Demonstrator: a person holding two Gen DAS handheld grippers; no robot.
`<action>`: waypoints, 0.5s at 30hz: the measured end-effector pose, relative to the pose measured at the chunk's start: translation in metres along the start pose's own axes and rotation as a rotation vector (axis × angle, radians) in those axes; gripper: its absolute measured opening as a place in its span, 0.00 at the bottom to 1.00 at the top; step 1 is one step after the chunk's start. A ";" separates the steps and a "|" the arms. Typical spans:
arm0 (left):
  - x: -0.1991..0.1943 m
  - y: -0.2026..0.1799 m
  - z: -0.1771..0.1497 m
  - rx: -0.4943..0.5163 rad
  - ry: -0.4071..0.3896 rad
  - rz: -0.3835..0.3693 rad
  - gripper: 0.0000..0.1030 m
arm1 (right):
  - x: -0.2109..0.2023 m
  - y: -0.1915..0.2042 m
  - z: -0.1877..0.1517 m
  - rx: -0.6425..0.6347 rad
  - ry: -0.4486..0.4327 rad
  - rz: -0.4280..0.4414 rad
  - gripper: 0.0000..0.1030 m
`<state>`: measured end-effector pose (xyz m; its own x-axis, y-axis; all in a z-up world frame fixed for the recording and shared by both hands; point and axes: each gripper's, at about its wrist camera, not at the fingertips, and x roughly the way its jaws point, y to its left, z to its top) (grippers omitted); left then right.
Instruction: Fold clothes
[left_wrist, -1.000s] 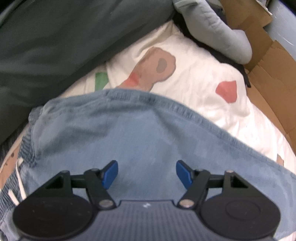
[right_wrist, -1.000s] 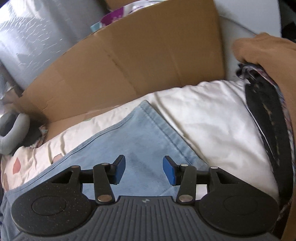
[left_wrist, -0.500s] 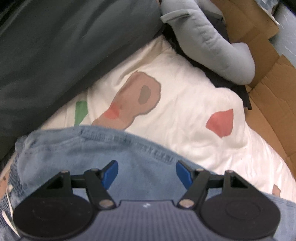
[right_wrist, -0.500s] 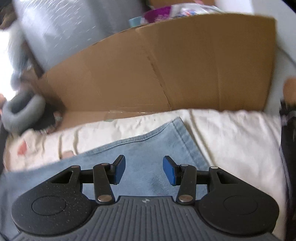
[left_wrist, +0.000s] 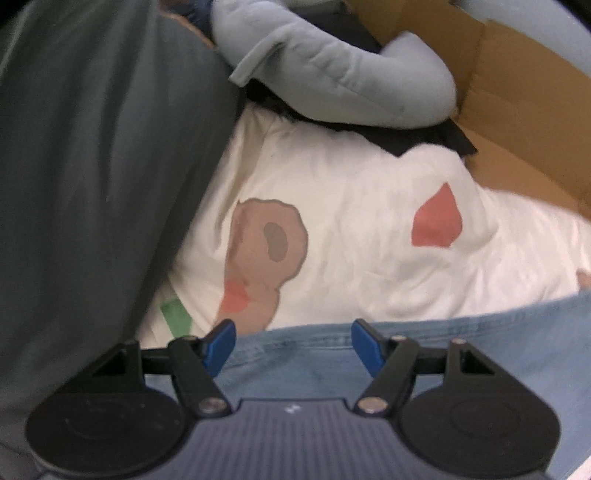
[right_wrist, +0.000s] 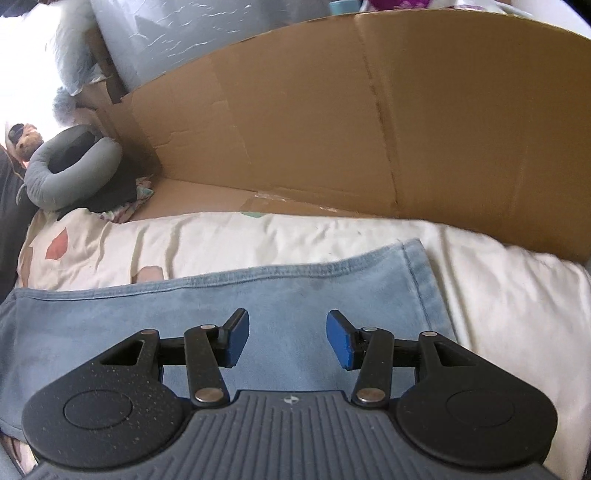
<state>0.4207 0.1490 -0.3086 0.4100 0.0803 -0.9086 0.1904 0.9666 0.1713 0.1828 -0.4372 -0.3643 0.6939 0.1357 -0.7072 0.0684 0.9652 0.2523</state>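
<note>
Two grippers, both mine | left gripper (left_wrist: 293, 345): jaws wide, empty, over denim garment (left_wrist: 461, 354) hem | right gripper (right_wrist: 287, 338): parted, empty, near garment corner | garment flat on cream sheet (right_wrist: 498, 295) | cardboard wall (right_wrist: 332, 129) beyond.

Both grippers (left_wrist: 293, 345) (right_wrist: 287, 341) — jaws apart, empty

One denim garment (right_wrist: 288, 295), one neck pillow (right_wrist: 74, 173) (grey), one cardboard box (right_wrist: 332, 129)

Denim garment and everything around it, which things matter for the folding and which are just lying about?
Part of the job:
denim garment
left gripper, open
right gripper, open
white printed sheet it lies on

Just lying about:
grey neck pillow
cardboard box
dark green cloth
</note>
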 end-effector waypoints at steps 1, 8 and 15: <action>0.002 -0.002 0.000 0.030 0.001 0.000 0.69 | 0.004 0.002 0.003 -0.012 0.002 -0.003 0.53; 0.019 -0.039 -0.003 0.320 0.000 -0.038 0.69 | 0.019 -0.002 0.028 -0.084 -0.009 -0.073 0.57; 0.035 -0.063 -0.008 0.446 -0.002 -0.086 0.69 | 0.028 -0.019 0.031 -0.117 -0.031 -0.212 0.57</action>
<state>0.4156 0.0929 -0.3547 0.3774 0.0029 -0.9261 0.5898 0.7702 0.2428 0.2233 -0.4581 -0.3685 0.6945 -0.0773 -0.7153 0.1323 0.9910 0.0213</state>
